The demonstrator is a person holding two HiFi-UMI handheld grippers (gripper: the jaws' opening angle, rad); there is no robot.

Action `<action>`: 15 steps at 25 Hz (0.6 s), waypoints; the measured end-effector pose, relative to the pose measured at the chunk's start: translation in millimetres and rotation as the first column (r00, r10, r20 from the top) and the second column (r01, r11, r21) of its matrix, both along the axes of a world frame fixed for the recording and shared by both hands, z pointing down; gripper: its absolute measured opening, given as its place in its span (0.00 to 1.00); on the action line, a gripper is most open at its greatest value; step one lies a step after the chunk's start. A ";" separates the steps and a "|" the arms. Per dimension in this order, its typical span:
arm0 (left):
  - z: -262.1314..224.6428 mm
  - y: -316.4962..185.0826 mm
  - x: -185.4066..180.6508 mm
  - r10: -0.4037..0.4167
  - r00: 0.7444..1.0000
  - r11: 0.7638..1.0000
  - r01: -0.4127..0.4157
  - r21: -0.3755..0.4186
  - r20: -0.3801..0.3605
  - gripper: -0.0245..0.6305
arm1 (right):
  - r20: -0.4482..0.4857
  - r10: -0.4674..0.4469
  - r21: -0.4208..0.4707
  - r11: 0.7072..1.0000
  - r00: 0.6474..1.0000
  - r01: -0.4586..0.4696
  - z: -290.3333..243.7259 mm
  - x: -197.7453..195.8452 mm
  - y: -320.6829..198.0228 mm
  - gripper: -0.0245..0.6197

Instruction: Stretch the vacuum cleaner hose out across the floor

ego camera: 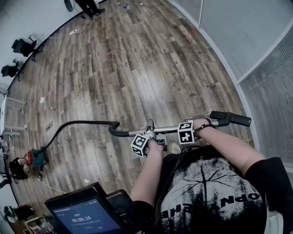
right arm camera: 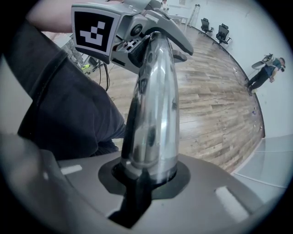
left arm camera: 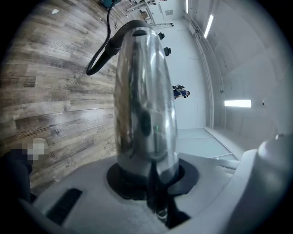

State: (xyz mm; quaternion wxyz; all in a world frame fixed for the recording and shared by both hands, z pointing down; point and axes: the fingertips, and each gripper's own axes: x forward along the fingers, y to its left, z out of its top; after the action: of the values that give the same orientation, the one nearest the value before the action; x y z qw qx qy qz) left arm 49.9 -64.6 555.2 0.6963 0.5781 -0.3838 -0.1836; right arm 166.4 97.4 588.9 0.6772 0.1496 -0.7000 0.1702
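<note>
A chrome vacuum wand [ego camera: 167,130] is held level in front of the person, with a black handle [ego camera: 231,119] at its right end. My left gripper [ego camera: 149,133] and right gripper [ego camera: 186,129] are both shut on it, side by side. From the wand's left end a black hose [ego camera: 75,122] curves down-left across the floor to the teal vacuum cleaner [ego camera: 35,158]. In the left gripper view the wand [left arm camera: 143,91] rises from the left gripper [left arm camera: 147,179] to the hose [left arm camera: 106,45]. In the right gripper view the wand [right arm camera: 153,105] runs from the right gripper [right arm camera: 149,176] to the left gripper's marker cube [right arm camera: 94,29].
Wooden plank floor [ego camera: 137,68] stretches ahead. Office chairs [ego camera: 23,45] stand by the left wall, and a person [ego camera: 89,5] stands at the far end. A glass partition [ego camera: 270,77] lines the right side. A tablet [ego camera: 84,215] sits at the bottom edge.
</note>
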 end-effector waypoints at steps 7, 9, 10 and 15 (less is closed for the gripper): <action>-12.9 -18.0 12.2 -0.062 0.998 0.998 0.062 -0.004 0.033 0.13 | 0.032 -0.062 -0.012 0.998 0.998 0.062 -9.6 20.6 -24.1 0.15; -18.0 -23.0 19.5 -0.087 0.995 0.996 0.087 -0.003 0.044 0.13 | 0.041 -0.097 -0.014 0.995 0.994 0.097 -8.2 32.5 -31.9 0.15; -19.1 -23.6 25.8 -0.102 0.993 0.995 0.103 -0.001 0.051 0.13 | 0.046 -0.117 -0.012 0.993 0.992 0.118 -6.0 41.4 -34.4 0.15; -19.8 -8.2 73.9 -0.184 0.980 0.983 0.183 0.021 0.080 0.13 | 0.078 -0.194 0.003 0.981 0.978 0.194 1.2 99.5 -30.1 0.15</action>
State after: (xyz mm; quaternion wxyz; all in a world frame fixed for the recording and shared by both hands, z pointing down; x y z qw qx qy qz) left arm 123.8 -72.8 535.4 0.6561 0.5520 -0.4622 -0.2262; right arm 265.9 67.3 590.1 0.6632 0.0722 -0.7367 0.1106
